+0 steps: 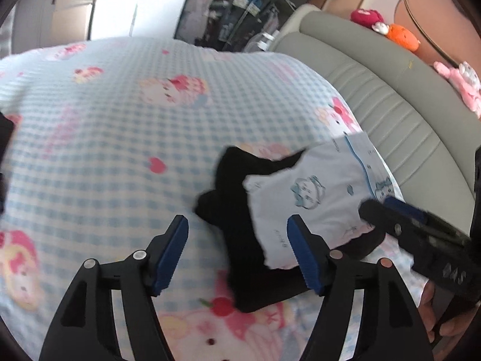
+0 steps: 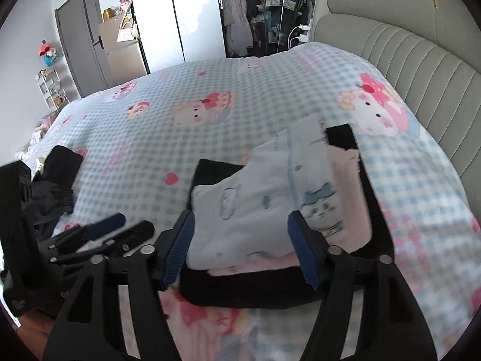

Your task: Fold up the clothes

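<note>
Folded stack (image 2: pixel 270 216) — light-blue printed garment over a pink one over black — lies on the checked bedspread (image 2: pixel 210 90) near the grey headboard (image 2: pixel 421 69), and looks done. Left gripper (image 1: pixel 237 258) and right gripper (image 2: pixel 240 246) both stand wide apart, gripping nothing. A dark unfolded heap (image 2: pixel 51 198) at 9 o'clock is likely next; the bedspread between is bare, nothing blocking.

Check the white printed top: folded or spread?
Folded. The white top lies as a compact bundle on a pink layer and a black garment.
</note>
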